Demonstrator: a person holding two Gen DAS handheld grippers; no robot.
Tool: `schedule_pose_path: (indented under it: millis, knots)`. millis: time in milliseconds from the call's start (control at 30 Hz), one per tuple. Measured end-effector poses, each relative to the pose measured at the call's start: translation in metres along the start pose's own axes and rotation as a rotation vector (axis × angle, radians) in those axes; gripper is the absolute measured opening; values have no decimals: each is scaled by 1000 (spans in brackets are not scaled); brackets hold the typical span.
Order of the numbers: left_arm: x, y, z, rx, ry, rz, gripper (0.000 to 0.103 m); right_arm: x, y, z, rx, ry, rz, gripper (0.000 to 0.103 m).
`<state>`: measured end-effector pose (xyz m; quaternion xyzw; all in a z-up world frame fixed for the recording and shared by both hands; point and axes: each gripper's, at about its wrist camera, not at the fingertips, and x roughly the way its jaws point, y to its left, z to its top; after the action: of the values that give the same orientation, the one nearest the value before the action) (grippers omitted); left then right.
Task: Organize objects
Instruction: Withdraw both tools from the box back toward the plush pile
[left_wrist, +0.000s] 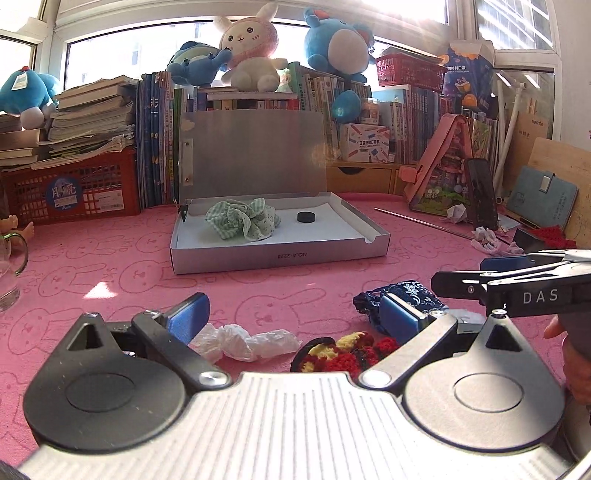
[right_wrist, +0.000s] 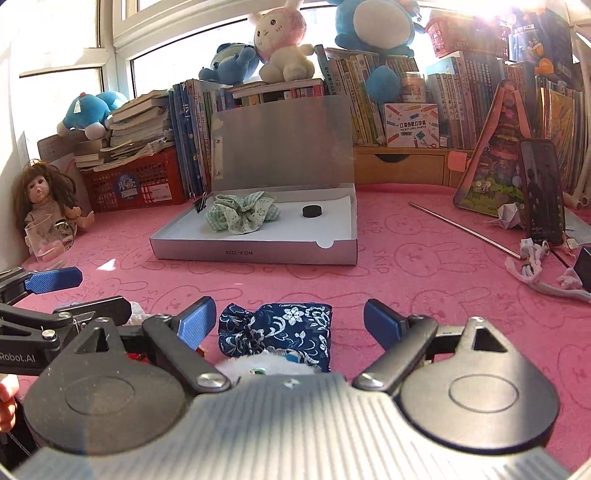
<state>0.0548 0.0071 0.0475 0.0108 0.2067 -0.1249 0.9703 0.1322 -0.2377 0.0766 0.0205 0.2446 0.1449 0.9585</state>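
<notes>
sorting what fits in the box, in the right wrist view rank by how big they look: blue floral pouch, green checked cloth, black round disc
1. blue floral pouch, though it lies nearest the camera, so its lead over the cloth is unsure
2. green checked cloth
3. black round disc, clearly smallest

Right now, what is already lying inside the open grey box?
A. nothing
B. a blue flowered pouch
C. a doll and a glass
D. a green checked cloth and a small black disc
D: the green checked cloth and small black disc lie inside the open grey box.
</notes>
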Motion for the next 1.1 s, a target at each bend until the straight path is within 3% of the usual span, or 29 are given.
schedule_pose_path:
  millis: [567,1100]
  knots:
    - [-3,-13,-30,-11,45,-51,100,-11,10,-32,-22,-3,-30,94]
    - [-7,-7,-46,0,77,-16,100,-4,20,-45,-77,30,-30,94]
